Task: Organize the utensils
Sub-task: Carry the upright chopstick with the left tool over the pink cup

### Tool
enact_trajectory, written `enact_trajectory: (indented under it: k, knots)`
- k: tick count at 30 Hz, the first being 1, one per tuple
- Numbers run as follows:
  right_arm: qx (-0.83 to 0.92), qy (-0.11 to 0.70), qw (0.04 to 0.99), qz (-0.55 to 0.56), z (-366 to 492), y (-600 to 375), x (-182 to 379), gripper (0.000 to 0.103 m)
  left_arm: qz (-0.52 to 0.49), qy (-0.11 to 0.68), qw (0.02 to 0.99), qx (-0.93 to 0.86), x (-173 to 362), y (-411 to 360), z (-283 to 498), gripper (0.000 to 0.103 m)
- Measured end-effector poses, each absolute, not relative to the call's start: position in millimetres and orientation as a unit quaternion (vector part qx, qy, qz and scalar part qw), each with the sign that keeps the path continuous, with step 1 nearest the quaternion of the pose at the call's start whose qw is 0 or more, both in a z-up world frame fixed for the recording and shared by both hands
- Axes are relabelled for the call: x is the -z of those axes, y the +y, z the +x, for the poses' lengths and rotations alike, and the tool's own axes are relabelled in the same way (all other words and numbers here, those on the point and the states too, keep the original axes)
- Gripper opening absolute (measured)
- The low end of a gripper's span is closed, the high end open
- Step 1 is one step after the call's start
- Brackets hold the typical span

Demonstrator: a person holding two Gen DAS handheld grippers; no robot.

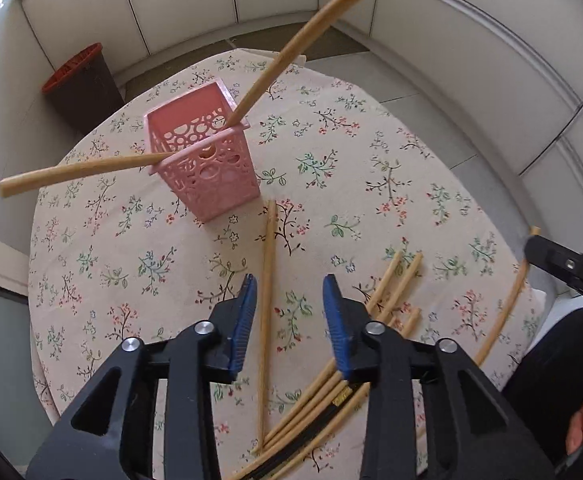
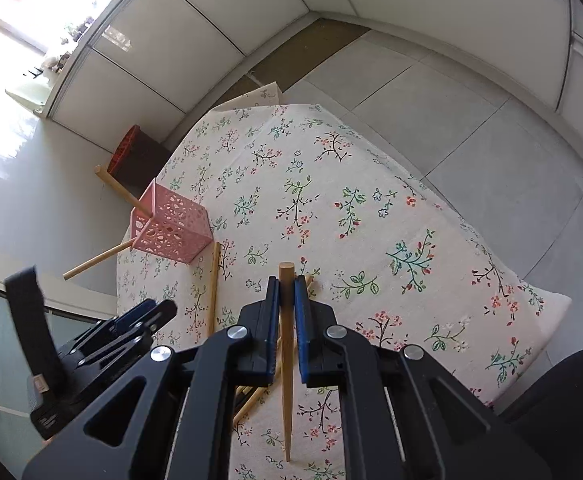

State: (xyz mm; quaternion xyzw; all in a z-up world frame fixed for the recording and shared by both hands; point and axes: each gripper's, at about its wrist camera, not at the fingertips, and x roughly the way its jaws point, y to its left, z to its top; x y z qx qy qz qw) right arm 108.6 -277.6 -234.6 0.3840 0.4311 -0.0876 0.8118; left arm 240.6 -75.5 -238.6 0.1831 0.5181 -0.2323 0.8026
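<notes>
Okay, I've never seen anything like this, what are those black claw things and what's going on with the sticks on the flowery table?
They are hand-held grippers, one in each of a person's hands, each carrying a camera that looks along its fingers. The left gripper is open above a single chopstick on the tablecloth, beside a loose pile of chopsticks. The right gripper is shut on a chopstick. The pink basket already holds two.
</notes>
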Motion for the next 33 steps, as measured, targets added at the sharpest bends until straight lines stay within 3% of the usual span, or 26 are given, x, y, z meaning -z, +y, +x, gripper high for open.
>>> enact_trajectory:
  k: [11,12,13,16,26,33]
  knots:
    - [0.081,0.422,0.817,0.385,115.1,-306.4,247.9,0.008,0.231,0.566,0.775,0.159,318.6,-100.2,282.6,0.038]
    - [0.082,0.423,0.815,0.388,115.2,-308.2,250.2,0.008,0.235,0.557,0.778,0.168,318.3,-101.1,280.3,0.033]
    - [0.083,0.424,0.812,0.393,115.2,-310.3,252.9,0.008,0.228,0.563,0.772,0.184,318.9,-102.1,279.0,0.013]
    - [0.082,0.427,0.804,0.407,115.0,-315.2,256.5,0.008,0.228,0.566,0.766,0.204,318.8,-103.7,269.6,0.007]
    - [0.07,0.419,0.812,0.401,110.3,-314.8,244.3,0.008,0.14,0.571,0.758,0.281,276.7,-70.8,254.1,0.007]
    - [0.056,0.386,0.84,0.377,107.6,-309.2,211.5,0.008,0.114,0.502,0.809,0.284,220.1,-68.0,238.7,0.006]
